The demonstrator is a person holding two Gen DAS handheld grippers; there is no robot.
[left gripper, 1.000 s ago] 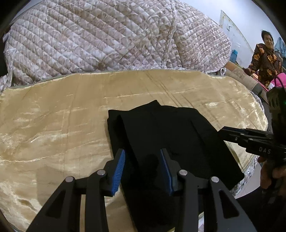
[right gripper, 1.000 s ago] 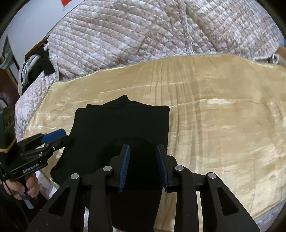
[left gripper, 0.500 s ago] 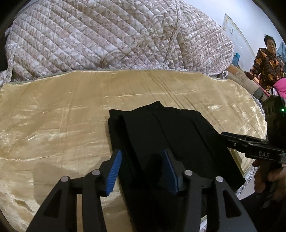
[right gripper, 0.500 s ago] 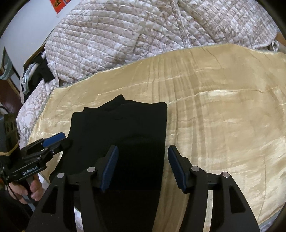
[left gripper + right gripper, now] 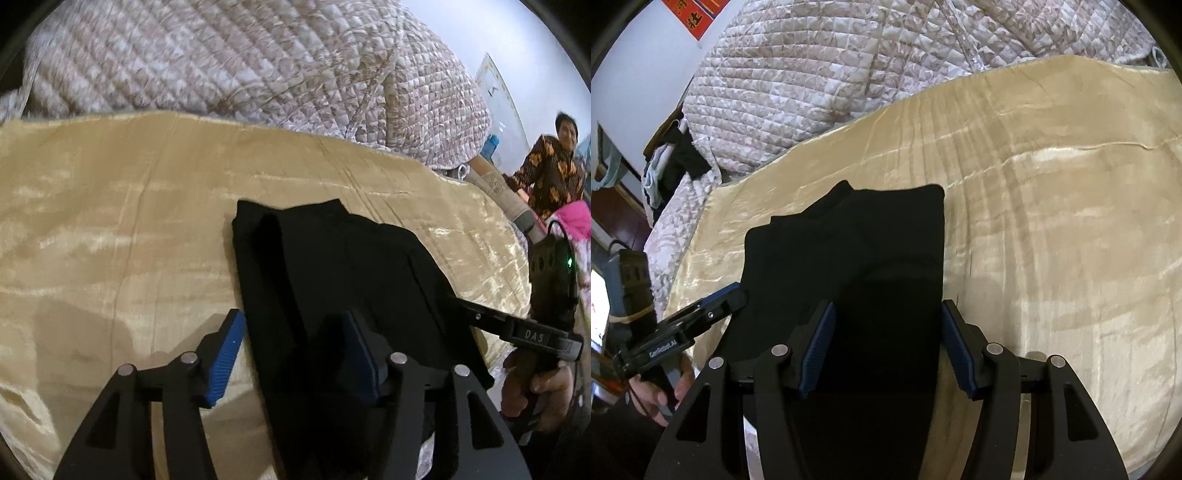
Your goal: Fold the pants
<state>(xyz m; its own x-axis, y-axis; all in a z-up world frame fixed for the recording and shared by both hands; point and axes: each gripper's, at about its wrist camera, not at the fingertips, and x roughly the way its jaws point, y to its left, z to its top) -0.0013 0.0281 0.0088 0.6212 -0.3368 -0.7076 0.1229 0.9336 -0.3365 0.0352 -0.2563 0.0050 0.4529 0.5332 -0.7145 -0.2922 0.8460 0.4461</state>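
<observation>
One pair of black pants (image 5: 849, 266) lies folded into a flat oblong on the shiny gold blanket (image 5: 1052, 221) (quilted bedding behind). Both the left gripper (image 5: 291, 354) and right gripper (image 5: 888, 350) hover spread wide, holding nothing.

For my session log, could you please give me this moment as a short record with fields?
garment: black pants, lying partly folded
surface: tan blanket
left claw: open, straddling the pants' left edge
right claw: open, over the pants' right edge
behind: quilted bedding
bystander: woman in patterned top, far right
</observation>
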